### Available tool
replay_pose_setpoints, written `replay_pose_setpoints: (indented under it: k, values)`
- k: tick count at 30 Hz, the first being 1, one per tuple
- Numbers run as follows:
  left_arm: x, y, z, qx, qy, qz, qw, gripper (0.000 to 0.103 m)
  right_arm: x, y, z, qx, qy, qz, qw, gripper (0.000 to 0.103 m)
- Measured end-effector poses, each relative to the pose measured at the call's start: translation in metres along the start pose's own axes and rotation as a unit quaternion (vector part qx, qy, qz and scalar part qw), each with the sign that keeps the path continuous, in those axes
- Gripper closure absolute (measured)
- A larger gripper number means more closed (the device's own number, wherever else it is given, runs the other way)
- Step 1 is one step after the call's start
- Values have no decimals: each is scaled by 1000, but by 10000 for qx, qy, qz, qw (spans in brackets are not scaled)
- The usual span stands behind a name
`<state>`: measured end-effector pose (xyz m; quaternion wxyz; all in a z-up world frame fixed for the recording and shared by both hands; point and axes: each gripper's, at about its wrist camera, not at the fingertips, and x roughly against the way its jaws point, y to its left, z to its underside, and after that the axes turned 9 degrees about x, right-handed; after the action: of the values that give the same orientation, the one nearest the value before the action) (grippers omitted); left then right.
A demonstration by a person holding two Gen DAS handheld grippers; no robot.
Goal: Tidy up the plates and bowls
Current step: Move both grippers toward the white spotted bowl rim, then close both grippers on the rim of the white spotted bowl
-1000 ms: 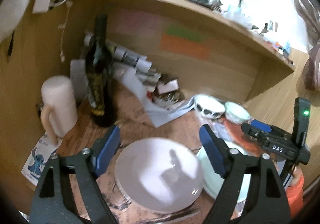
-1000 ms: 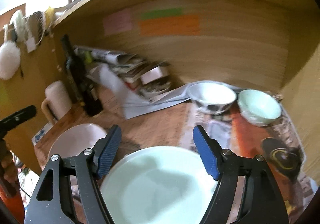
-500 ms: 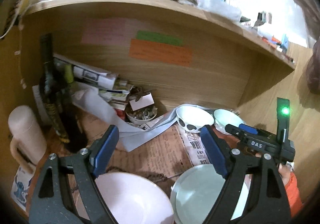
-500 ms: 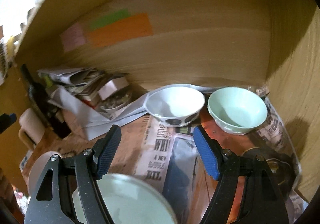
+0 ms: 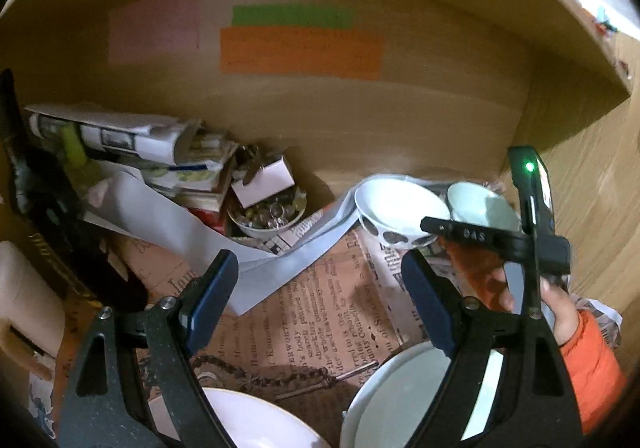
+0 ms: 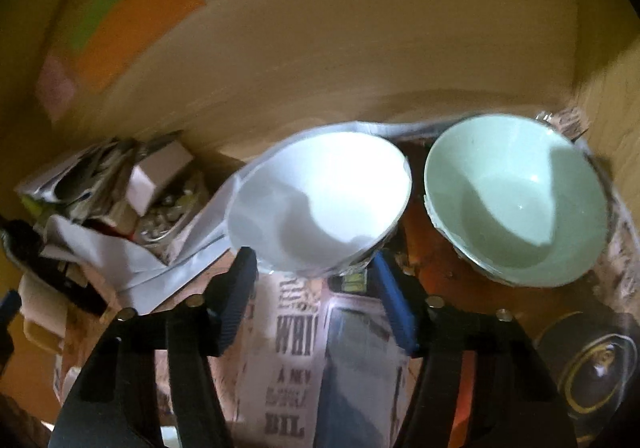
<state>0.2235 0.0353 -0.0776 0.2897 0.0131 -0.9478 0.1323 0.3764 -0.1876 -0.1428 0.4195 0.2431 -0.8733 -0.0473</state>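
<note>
A white bowl with dark spots (image 6: 320, 200) and a pale green bowl (image 6: 516, 200) stand side by side at the back of the desk nook. My right gripper (image 6: 314, 280) is open, its blue pads on either side of the white bowl's near edge. It also shows in the left wrist view (image 5: 496, 240), in front of both bowls (image 5: 396, 208). My left gripper (image 5: 320, 300) is open and empty above the newspaper. Below it lie a pink-white plate (image 5: 240, 420) and a pale green plate (image 5: 400, 400).
Rolled papers (image 5: 120, 136), a small bowl of marbles (image 5: 268, 212) and a dark bottle (image 5: 36, 200) crowd the back left. A pink mug (image 5: 24, 300) stands at far left. A dark round object (image 6: 596, 364) lies front right. Wooden walls close in behind and at right.
Both grippers moved forward into the nook. The plates slid to the bottom of the left view and out of the right view. The right gripper closed in on the white bowl.
</note>
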Motion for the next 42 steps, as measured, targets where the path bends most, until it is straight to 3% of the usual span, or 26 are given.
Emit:
replay_pose_setpoints:
  k: [6,12,21,27,31,35,39,42]
  values:
    - [-21,-2,0,-90,252,11,9996,19,-15,-8,-2,-122,194,181,9996,52]
    - [-44,-6,-4,-48,522,-41,9986,19,-20,-19,-3,-75,382,213,9990,69]
    - [-79,-2,-9,139,987,-152,9949,19,-3,-14,18,428,607,-262,9969,78]
    - [-102,-4,-9,80,1256,-377,9913,19,16,-8,34,568,746,-834,9921,79]
    - [-118,-6,-10,40,1473,-471,9880,20,21,-7,41,708,882,-942,9891,74]
    - [-133,-11,-10,-55,1597,-588,9854,33,18,-5,36,730,745,-628,9926,61]
    - [-144,-19,-9,-222,1646,-646,9840,38,12,-9,28,699,689,-393,9944,61]
    - [-154,-20,-8,-258,1739,-640,9823,48,6,-14,23,565,658,-326,9957,61]
